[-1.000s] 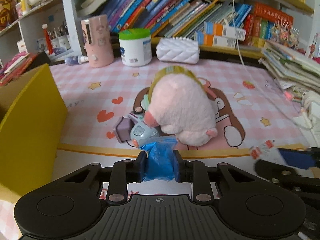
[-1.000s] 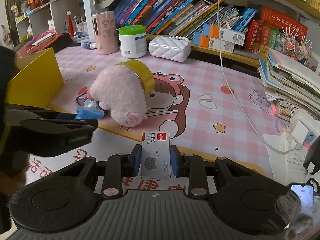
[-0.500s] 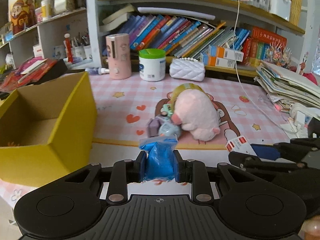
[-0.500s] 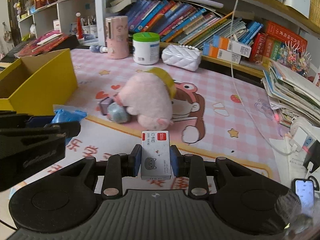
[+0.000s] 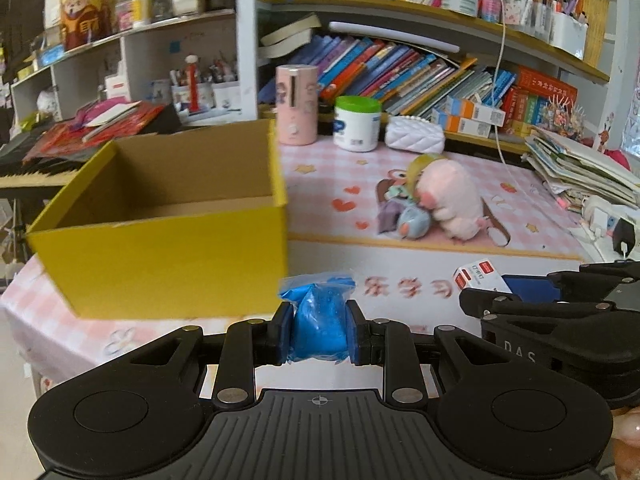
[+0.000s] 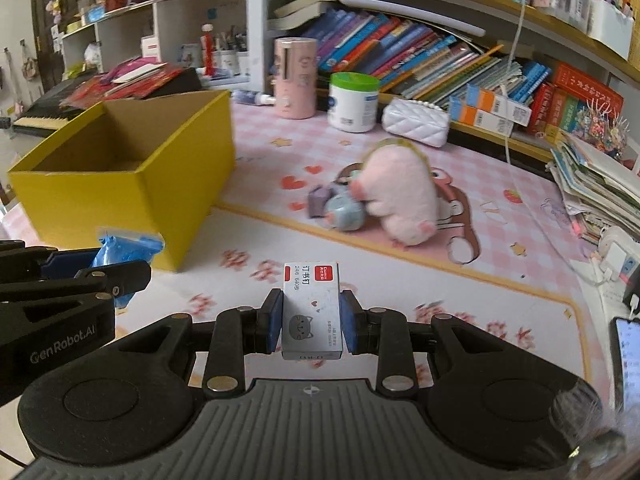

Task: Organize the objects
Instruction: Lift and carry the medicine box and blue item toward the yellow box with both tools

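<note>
Beside the yellow box point(image 5: 168, 256), just right of its near corner, the left gripper point(image 5: 318, 330) is clamped on a blue plastic-wrapped packet point(image 5: 318, 320); the crinkled film bulges above the pads, so I judge it light, soft and a bit slippery, best pinched across its fat middle as now, not by the loose top frill. No writing shows on it. The box itself is open-topped, plain cardboard inside, apparently empty in what shows, and it looks stiff but light, likely to slide if knocked at the rim. Right of the box, the right gripper point(image 6: 311, 316) is closed on a small white staple box point(image 6: 312, 312), held by its two long sides and lifted clear of the mat: rigid card, light, flat faces that give the pads good purchase, though hard squeezing could crush it. Its label reads 订书钉 with a red tag, "246" and what looks like "640", above a grey cat drawing; the smaller print is too fine to read. The left gripper's body, seen from the right wrist, carries "GenRobot.AI". Further right of the box, on the pink checked mat point(image 6: 500, 216), lie a pink plush pig point(image 6: 396, 196) (soft, compressible, take by the body) with a yellowish tape ring point(image 5: 420, 162) behind it and a small blue-grey toy point(image 6: 344, 214) touching its snout. Large pink characters are printed on the mat's white border, blurred, partly 乐学习.
</note>
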### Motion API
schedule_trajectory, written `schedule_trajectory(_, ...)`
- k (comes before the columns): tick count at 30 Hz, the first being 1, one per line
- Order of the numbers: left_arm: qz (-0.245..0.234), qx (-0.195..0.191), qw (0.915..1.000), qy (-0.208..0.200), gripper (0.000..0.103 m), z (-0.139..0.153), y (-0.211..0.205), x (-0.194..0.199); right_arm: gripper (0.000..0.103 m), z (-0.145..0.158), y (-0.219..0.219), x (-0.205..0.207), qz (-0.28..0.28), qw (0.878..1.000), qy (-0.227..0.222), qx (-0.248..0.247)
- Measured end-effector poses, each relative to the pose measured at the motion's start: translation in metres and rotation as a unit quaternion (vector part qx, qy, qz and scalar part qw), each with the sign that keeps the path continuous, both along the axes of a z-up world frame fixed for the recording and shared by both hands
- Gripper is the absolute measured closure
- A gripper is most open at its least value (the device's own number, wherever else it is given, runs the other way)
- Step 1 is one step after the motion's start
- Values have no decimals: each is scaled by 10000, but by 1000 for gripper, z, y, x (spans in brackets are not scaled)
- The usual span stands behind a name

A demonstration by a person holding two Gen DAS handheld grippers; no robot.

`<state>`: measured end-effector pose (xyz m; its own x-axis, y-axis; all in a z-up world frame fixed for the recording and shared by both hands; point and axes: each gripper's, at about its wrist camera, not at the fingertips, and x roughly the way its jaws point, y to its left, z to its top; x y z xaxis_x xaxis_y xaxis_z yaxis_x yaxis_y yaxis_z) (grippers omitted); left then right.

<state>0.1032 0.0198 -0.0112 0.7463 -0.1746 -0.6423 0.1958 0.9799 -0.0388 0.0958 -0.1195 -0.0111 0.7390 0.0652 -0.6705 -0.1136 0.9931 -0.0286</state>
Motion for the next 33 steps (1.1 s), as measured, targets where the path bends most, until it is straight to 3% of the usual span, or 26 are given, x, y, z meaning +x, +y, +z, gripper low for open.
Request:
schedule_trajectory(18,598,98,9980,183,78,-9,133,-75,75,-16,134,-72,402,9989,202,155)
schedule_trajectory(33,621,45,9981,-44,78,-2,172,-91,75,-6,180,-88,557,9984,76,106)
